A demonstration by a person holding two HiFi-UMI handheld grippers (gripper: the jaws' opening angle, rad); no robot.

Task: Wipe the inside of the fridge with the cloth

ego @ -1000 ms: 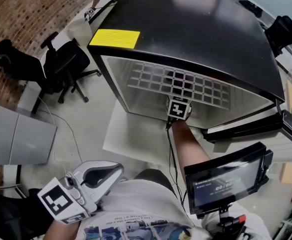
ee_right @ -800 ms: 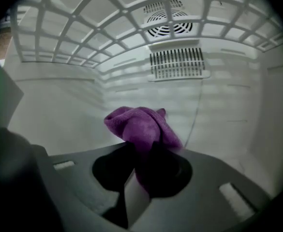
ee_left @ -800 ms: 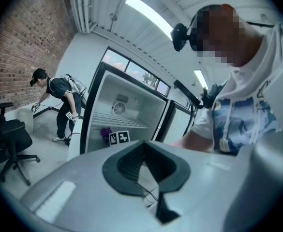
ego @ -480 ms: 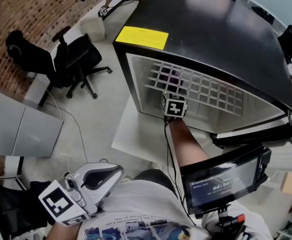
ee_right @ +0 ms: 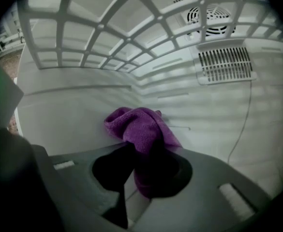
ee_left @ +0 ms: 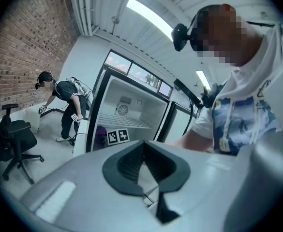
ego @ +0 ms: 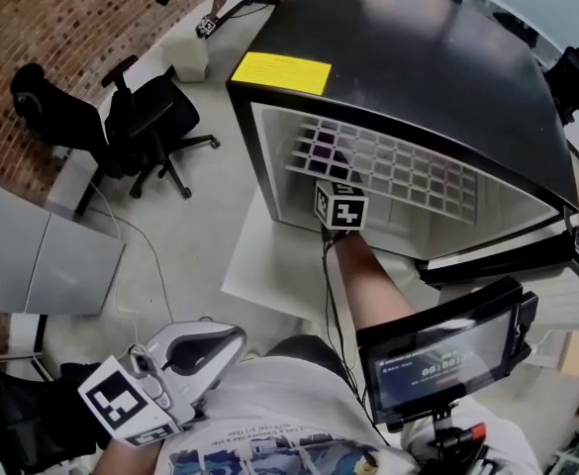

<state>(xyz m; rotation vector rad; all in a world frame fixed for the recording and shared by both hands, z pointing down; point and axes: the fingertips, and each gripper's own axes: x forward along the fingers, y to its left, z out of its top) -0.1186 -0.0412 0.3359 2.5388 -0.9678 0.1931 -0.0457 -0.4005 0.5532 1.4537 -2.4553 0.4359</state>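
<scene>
In the head view, the right gripper (ego: 339, 206) is seen reaching under the wire shelf (ego: 398, 176) of the fridge (ego: 418, 57). It has been shifted leftward over the last second, so a wiping stroke is judged under way. In the left gripper view, the left gripper (ee_left: 143, 170) is held idle, jaws closed on nothing. In the right gripper view, the purple cloth (ee_right: 140, 129) is clamped in the jaws, close to the rear wall.

Grey floor (ego: 195, 221) bearing the open black fridge (ego: 418, 57), a black office chair (ego: 139, 119) to its side, and a flat white sheet (ego: 269, 265) lying directly before the fridge opening.
</scene>
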